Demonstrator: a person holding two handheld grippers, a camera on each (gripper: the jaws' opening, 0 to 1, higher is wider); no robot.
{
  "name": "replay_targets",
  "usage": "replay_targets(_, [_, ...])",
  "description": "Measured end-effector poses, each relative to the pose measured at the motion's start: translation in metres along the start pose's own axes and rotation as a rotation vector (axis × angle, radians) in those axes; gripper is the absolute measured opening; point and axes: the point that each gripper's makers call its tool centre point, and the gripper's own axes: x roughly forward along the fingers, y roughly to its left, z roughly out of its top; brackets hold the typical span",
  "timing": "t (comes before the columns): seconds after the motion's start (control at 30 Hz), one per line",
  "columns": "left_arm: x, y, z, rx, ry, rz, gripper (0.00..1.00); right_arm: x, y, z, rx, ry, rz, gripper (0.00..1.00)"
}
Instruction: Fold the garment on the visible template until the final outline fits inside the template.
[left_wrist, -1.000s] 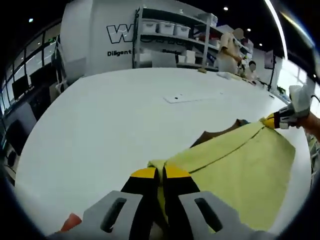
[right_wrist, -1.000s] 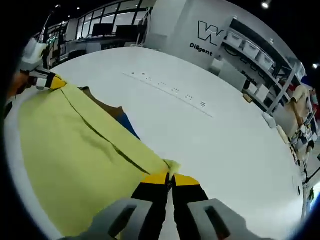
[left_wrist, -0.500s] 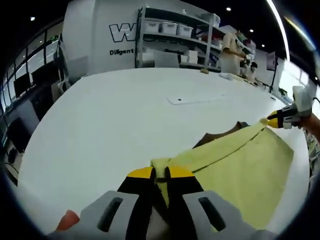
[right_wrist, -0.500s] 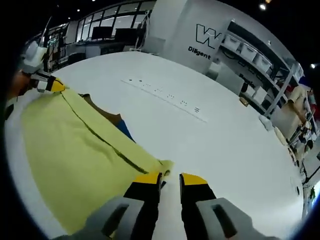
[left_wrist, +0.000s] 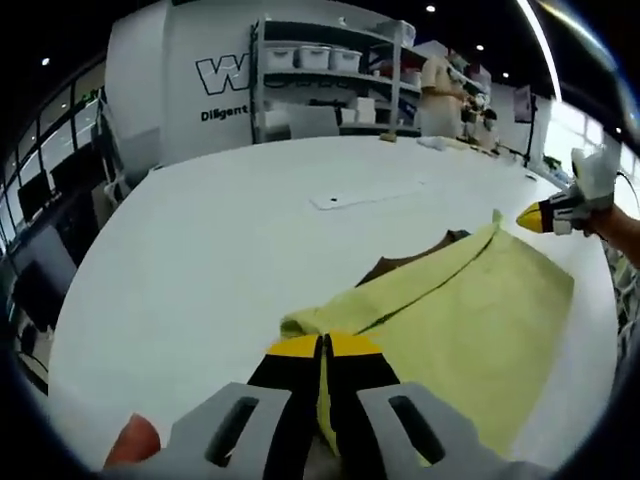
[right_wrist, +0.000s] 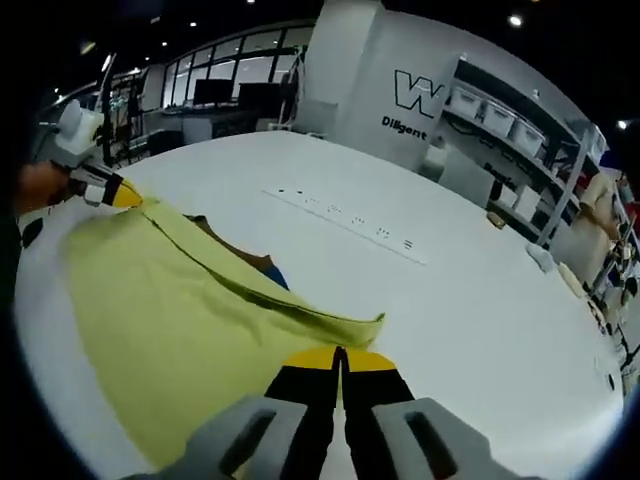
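A yellow-green garment (left_wrist: 470, 310) lies spread on the white table (left_wrist: 200, 230), with one long fold along its far side. My left gripper (left_wrist: 323, 345) is shut on its near corner, and yellow fabric shows between the jaws. In the right gripper view the same garment (right_wrist: 170, 300) stretches away to the left gripper (right_wrist: 125, 195) at its far corner. My right gripper (right_wrist: 338, 355) is shut on nothing, just short of the loose garment corner (right_wrist: 372, 321). It also appears in the left gripper view (left_wrist: 535, 215), apart from the cloth. A brown piece (left_wrist: 410, 262) with a blue edge (right_wrist: 275, 272) peeks from under the garment.
A thin flat strip with dark marks (right_wrist: 345, 215) lies on the table beyond the garment. Shelves with white bins (left_wrist: 320, 70) and people (left_wrist: 445, 85) stand past the table's far edge. A person's hand (left_wrist: 615, 225) holds the right gripper.
The right gripper opened, let go of its garment corner and closed again empty; that corner now lies on the table. The left gripper has kept its hold.
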Motion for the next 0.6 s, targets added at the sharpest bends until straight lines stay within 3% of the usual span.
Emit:
replay_targets(0.1, [-0.006,-0.008,0.008,0.005,-0.041,-0.010,0.00,0.012,0.002,-0.003,-0.006,0.023,0.018,0.00])
replay_targets(0.2, [-0.007,-0.005,0.009,0.033,-0.042,0.012,0.00,0.020,0.005,-0.003,-0.008,0.029,0.028,0.00])
replay_targets(0.43, [0.006,0.010,0.010,-0.007,-0.038,0.021,0.00,0.031,0.010,-0.006,-0.025,0.048,0.049,0.00])
replay_targets(0.6, [0.016,0.018,0.023,-0.068,-0.071,0.020,0.00,0.036,0.005,0.002,-0.060,0.007,0.041,0.00])
